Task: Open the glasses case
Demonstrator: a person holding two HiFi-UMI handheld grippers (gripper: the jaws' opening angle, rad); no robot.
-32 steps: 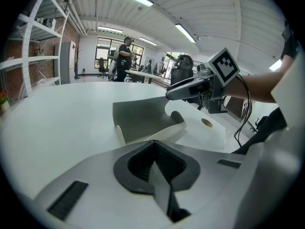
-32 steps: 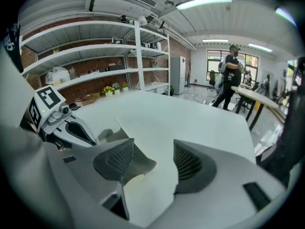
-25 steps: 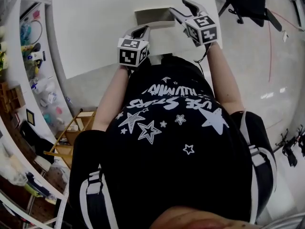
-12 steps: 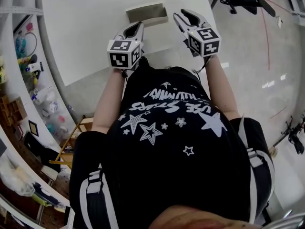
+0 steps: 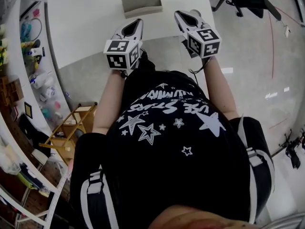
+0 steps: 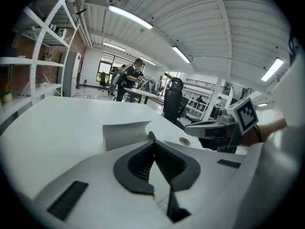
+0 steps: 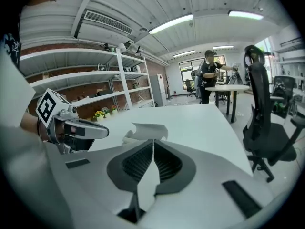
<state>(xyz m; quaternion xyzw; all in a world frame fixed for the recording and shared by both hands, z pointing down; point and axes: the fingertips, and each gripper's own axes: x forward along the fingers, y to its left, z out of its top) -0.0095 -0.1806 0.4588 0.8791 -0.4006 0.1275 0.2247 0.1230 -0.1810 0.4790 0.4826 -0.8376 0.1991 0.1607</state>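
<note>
The grey glasses case (image 5: 141,5) stands open on the white table (image 5: 86,27), its lid raised; it also shows in the left gripper view (image 6: 126,135) and the right gripper view (image 7: 145,130). My left gripper (image 5: 137,23) hovers just short of the case, near the table's front edge, jaws shut and empty (image 6: 151,138). On the right, my right gripper (image 5: 185,16) hangs beside and below the case's right end, apart from it. Its jaws are shut with nothing between them (image 7: 153,140).
A black office chair (image 7: 264,123) stands off the table's right side. Shelves (image 7: 95,85) line the left wall. A small round disc (image 6: 185,141) lies on the table right of the case. A wooden stool (image 5: 71,128) stands below the table's front edge.
Both grippers have drawn back from the case toward the person. The right gripper's jaws, open at the case's right end a second ago, have closed empty.
</note>
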